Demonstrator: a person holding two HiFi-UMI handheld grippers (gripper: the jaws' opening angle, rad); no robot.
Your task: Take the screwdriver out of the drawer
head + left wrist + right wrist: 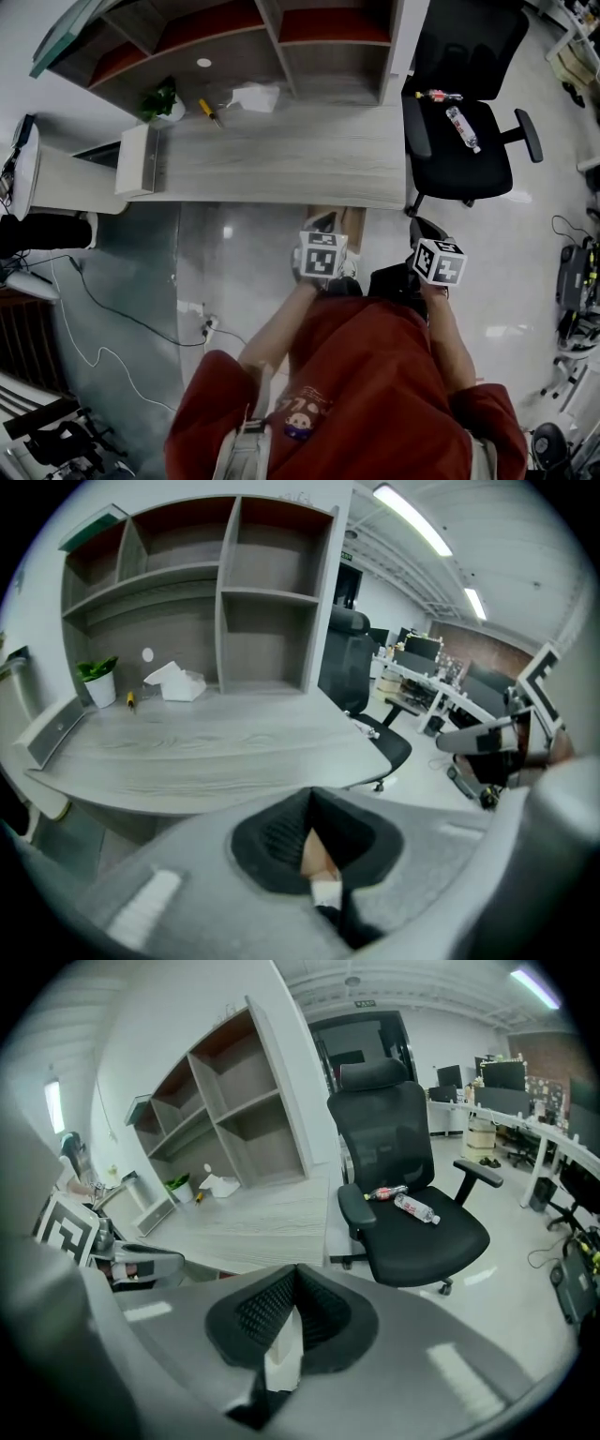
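Figure: 2 grippers held short of the desk. The left gripper [312,794] and right gripper [297,1269] both have their jaws closed pad to pad on nothing. Well ahead of them, a yellow-handled screwdriver [210,112] lies on the desk [281,159] beside a potted plant [161,101], and I can make out no drawer. The removal is judged complete; if not, the next move calls for a long reach and opened jaws.

The screwdriver [210,112] is a small one with a yellow handle and a dark shaft, lying flat and slightly askew on the table [309,155] near its back edge, under the shelving. The drawer [138,160], a pale shallow box, sits at the table's left end, well apart from the screwdriver.
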